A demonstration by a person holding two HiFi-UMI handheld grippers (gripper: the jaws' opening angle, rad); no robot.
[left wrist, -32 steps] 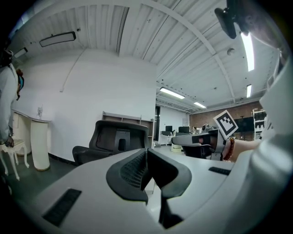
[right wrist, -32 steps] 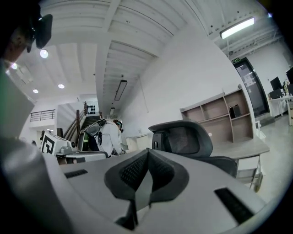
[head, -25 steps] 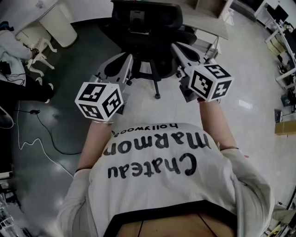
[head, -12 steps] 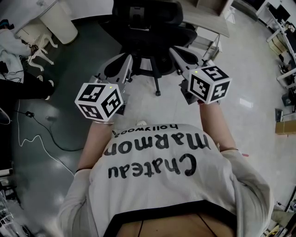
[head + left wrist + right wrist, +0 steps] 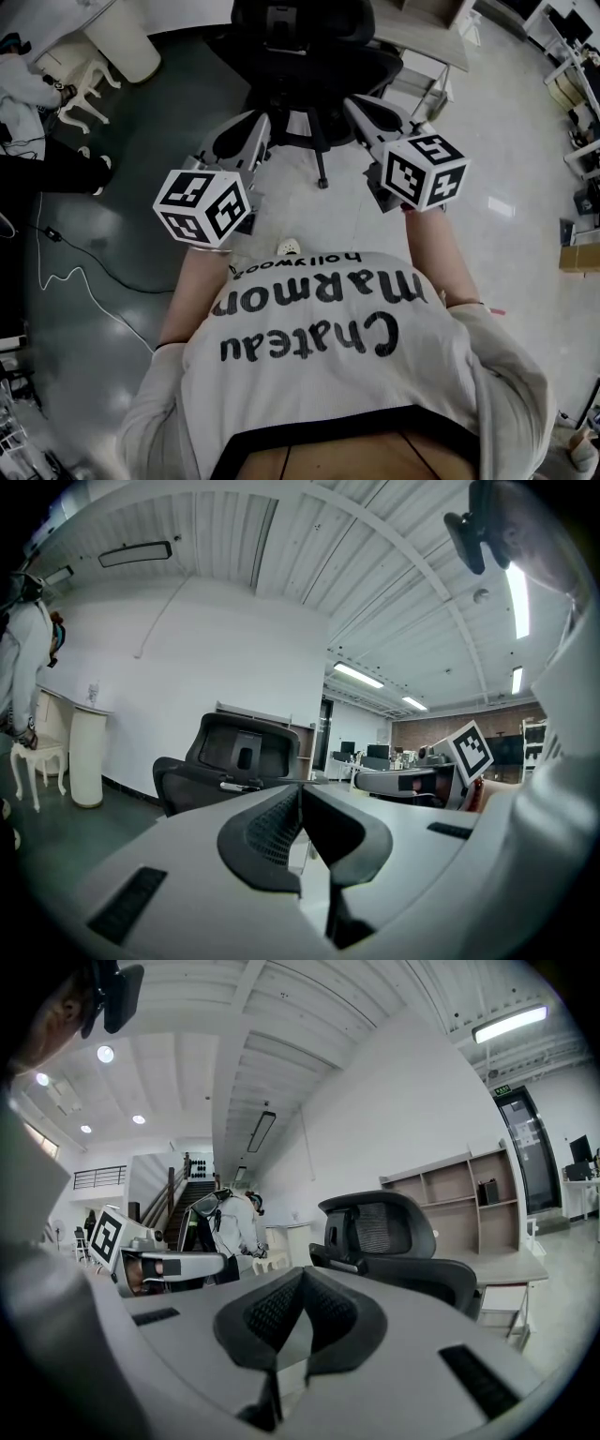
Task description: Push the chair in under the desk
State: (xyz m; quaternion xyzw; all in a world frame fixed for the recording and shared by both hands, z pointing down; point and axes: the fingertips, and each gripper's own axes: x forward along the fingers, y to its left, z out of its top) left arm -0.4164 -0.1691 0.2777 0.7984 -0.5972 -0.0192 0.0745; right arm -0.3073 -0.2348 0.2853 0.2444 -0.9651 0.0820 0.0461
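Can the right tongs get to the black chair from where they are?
Probably yes. The office chair stands just ahead of the right tongs, and nothing seems to stand between them. The tongs are shut and empty, which should do for pushing on its backrest.

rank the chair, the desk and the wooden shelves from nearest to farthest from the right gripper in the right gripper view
1. chair, just ahead, right of centre.
2. desk, behind the chair, at far right.
3. wooden shelves, on the wall beyond the desk.
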